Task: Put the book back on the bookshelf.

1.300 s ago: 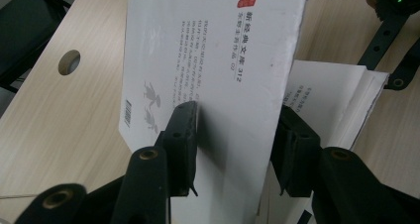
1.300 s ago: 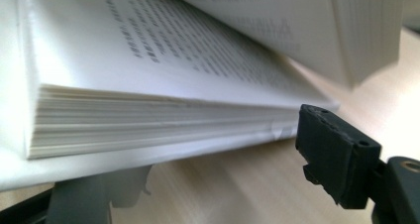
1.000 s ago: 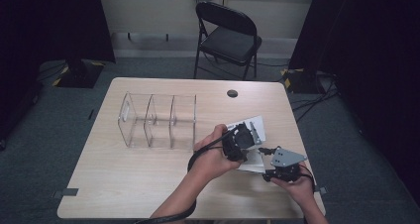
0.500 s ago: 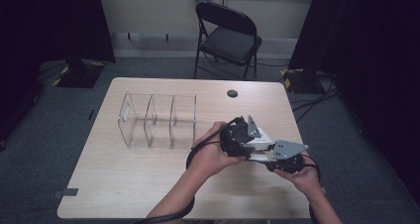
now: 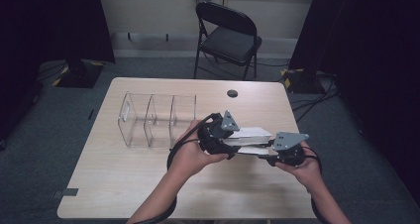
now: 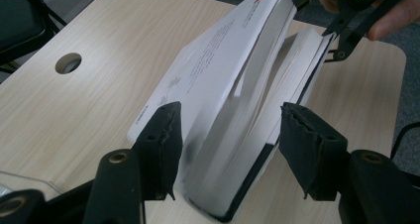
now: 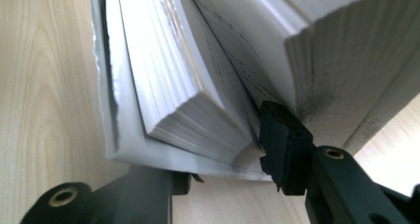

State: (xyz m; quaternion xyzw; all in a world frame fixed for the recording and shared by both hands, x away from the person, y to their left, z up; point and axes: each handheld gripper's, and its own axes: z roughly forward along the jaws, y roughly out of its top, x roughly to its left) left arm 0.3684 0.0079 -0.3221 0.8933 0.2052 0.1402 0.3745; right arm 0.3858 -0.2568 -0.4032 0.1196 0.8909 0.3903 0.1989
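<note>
Tools meet at centre right of the high view: left tool [image 6: 228, 135] has just been opening, its pads straddling the book [image 6: 247, 85] without pressing, while right tool [image 7: 218, 149] clamps part of the pages above the table [image 5: 148, 184].

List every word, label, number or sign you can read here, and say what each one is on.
Nothing can be read.
Book: lines of small print and a red mark near the top of the outer page in the left gripper view, too small and blurred to read.
Book page in the right gripper view: faint print, too blurred to read.
Clear organizer: a pale patch on its left end, no text legible.
</note>
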